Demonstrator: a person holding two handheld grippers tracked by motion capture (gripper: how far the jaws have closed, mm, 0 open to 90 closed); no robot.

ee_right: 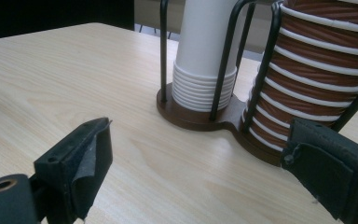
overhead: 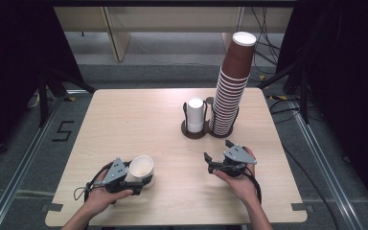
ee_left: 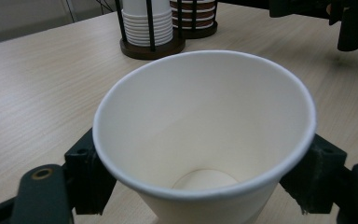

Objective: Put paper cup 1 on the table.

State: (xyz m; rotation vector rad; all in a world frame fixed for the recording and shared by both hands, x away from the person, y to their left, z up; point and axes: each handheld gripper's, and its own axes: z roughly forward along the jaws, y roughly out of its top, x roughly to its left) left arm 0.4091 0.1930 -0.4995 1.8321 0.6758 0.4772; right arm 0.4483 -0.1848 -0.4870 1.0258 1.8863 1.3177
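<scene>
Nearest me at seven o'clock on the counter [overhead: 124, 120], my left hand-held gripper [overhead: 133, 184] clamps a white paper cup [overhead: 141, 168]. At five o'clock my right hand-held gripper [overhead: 216, 154] gapes empty, facing the cup holder [overhead: 196, 132] at one o'clock.

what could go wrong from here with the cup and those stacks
The left gripper pinches the thin white cup by its sides; a harder squeeze could crumple it, a looser one could drop it.

The brown cup stack towers and leans far above its holder. The open right gripper sits close in front of it; a nudge might topple it.
</scene>
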